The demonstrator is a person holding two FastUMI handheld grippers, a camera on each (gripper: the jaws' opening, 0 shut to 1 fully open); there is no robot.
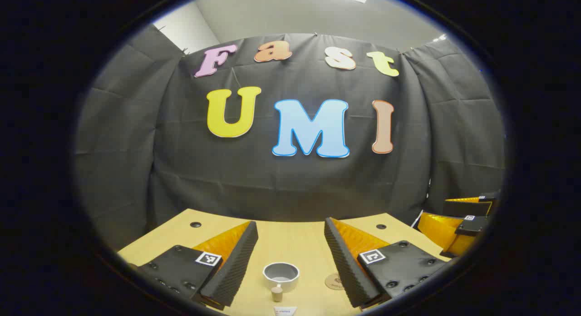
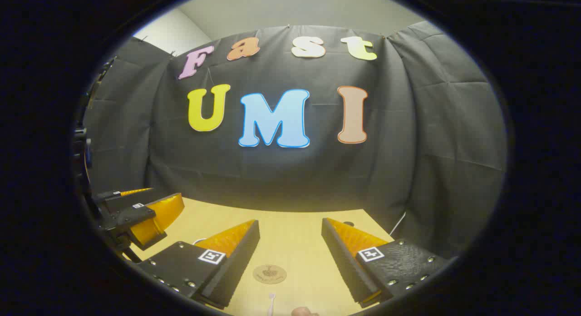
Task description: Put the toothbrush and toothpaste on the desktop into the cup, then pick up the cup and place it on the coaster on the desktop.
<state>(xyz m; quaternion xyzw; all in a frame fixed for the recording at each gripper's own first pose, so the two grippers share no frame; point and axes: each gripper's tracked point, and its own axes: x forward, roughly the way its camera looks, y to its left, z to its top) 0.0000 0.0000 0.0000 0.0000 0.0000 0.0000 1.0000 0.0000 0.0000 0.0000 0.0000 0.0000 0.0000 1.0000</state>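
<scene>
In the left gripper view a white cup (image 1: pixel 281 275) stands upright on the wooden desktop (image 1: pixel 290 239), low between my fingers. The toothpaste (image 1: pixel 277 294) lies just in front of it, cap toward the cup. A round brown coaster (image 1: pixel 334 282) peeks out beside my right finger. My left gripper (image 1: pixel 289 224) is open and holds nothing. In the right gripper view the coaster (image 2: pixel 269 274) lies flat between the fingers, and the toothbrush (image 2: pixel 271 302) tip shows at the bottom edge. My right gripper (image 2: pixel 290 223) is open above the desk with nothing in it.
The other gripper shows at the right edge (image 1: pixel 458 225) of the left gripper view and at the left edge (image 2: pixel 136 216) of the right gripper view. The desk has two cable holes (image 1: pixel 195 224) near its back edge. Black cloth walls close the booth behind.
</scene>
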